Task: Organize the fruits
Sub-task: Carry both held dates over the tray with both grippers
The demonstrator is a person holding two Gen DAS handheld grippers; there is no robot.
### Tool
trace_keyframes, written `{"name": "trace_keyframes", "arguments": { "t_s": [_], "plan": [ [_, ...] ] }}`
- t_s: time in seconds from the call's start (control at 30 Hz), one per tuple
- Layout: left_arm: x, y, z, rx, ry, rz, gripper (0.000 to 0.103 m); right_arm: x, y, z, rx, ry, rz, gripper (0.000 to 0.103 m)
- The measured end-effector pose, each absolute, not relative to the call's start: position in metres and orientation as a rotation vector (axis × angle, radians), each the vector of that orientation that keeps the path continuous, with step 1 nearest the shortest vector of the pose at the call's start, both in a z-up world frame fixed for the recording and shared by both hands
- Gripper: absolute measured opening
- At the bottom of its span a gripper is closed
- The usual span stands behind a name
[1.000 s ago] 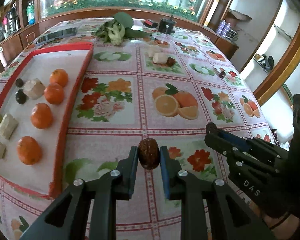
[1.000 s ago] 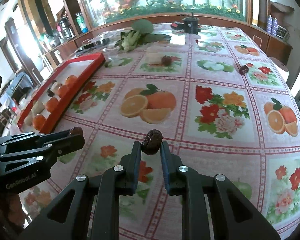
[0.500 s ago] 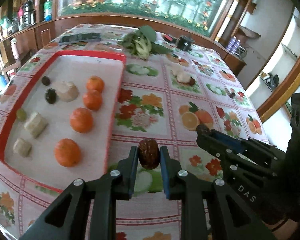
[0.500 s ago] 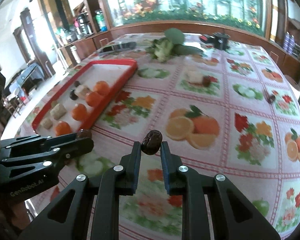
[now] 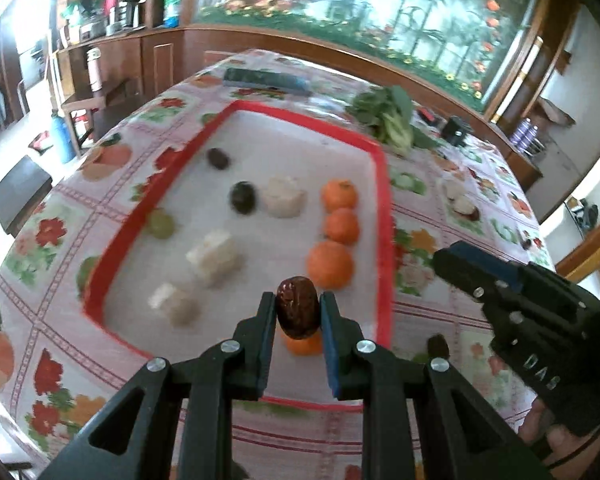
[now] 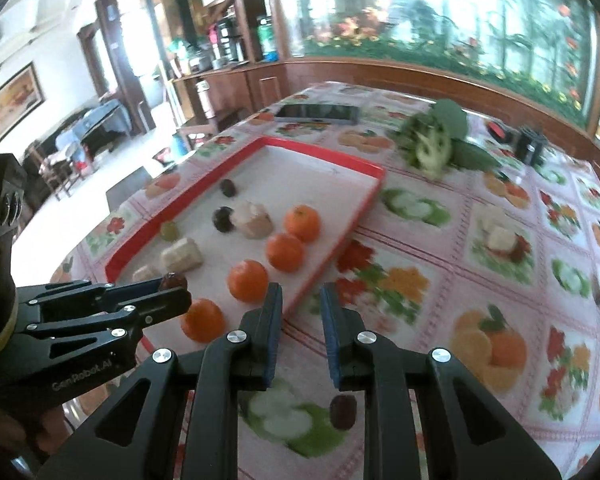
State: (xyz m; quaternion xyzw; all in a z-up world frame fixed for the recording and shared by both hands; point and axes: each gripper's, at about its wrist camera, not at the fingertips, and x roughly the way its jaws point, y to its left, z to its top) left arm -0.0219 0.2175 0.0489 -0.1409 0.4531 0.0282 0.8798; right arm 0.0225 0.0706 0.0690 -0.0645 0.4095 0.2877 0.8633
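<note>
My left gripper [image 5: 298,304] is shut on a brown date [image 5: 297,312] and hangs over the near end of the red tray [image 5: 384,216], just in front of a row of oranges [image 5: 330,264]. The tray also holds pale chunks [image 5: 216,254], dark fruits [image 5: 243,197] and a green grape [image 5: 161,223]. My right gripper [image 6: 300,292] stands over the tray's near right edge [image 6: 332,256] with its jaws close together and nothing between the pads. A dark date [image 6: 343,411] shows below it on the tablecloth. From the right wrist view the left gripper [image 6: 182,294] still carries its date [image 6: 172,281].
Leafy greens [image 6: 432,144] lie beyond the tray, with a dark flat phone [image 6: 316,112] and a small black box [image 6: 530,146] farther back. Pale pieces with a date [image 6: 500,240] sit on the flowered cloth at right. The table's edge drops off left of the tray.
Both grippers swung left to the tray's near end. The date that sat between the right gripper's fingertips is gone from them and now lies on the cloth below. The left grip is unchanged.
</note>
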Motion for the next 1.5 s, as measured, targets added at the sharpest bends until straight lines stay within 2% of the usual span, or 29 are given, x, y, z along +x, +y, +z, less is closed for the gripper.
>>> {"name": "trace_keyframes", "arguments": {
  "t_s": [0.1, 0.2, 0.33, 0.57, 0.67, 0.7, 0.73, 0.8, 1.13, 1.3, 1.5],
  "plan": [
    [-0.026, 0.224, 0.049, -0.301, 0.945, 0.065, 0.024, 0.029, 0.060, 0.063, -0.124, 0.887, 0.570, 0.020],
    [-0.031, 0.221, 0.050, -0.296, 0.938, 0.047, 0.024, 0.031, 0.042, 0.046, -0.100, 0.984, 0.572, 0.028],
    [-0.037, 0.215, 0.051, -0.310, 0.945, 0.010, 0.024, 0.012, 0.033, 0.033, -0.086, 1.047, 0.655, 0.032],
    [-0.046, 0.205, 0.054, -0.294, 0.945, -0.004, 0.024, -0.006, 0.050, 0.013, -0.148, 1.070, 0.732, 0.032],
    [-0.050, 0.205, 0.054, -0.297, 0.945, 0.007, 0.024, -0.010, 0.058, 0.010, -0.206, 1.042, 0.741, 0.032],
    [-0.052, 0.205, 0.054, -0.298, 0.945, 0.009, 0.024, -0.011, 0.061, 0.010, -0.239, 1.030, 0.737, 0.030],
    [-0.053, 0.205, 0.053, -0.299, 0.946, 0.011, 0.024, -0.013, 0.064, 0.009, -0.280, 1.013, 0.723, 0.022],
    [-0.054, 0.206, 0.052, -0.304, 0.947, 0.018, 0.024, -0.014, 0.064, 0.009, -0.306, 1.006, 0.714, 0.019],
    [-0.052, 0.222, 0.048, -0.344, 0.952, 0.058, 0.024, 0.006, 0.060, 0.046, -0.260, 0.925, 0.695, 0.018],
    [-0.041, 0.237, 0.044, -0.355, 0.959, 0.098, 0.025, 0.029, 0.093, 0.059, -0.230, 0.880, 0.741, 0.018],
    [-0.029, 0.248, 0.033, -0.350, 0.985, 0.126, 0.025, 0.043, 0.145, 0.048, -0.265, 0.889, 0.813, 0.018]
  ]
}}
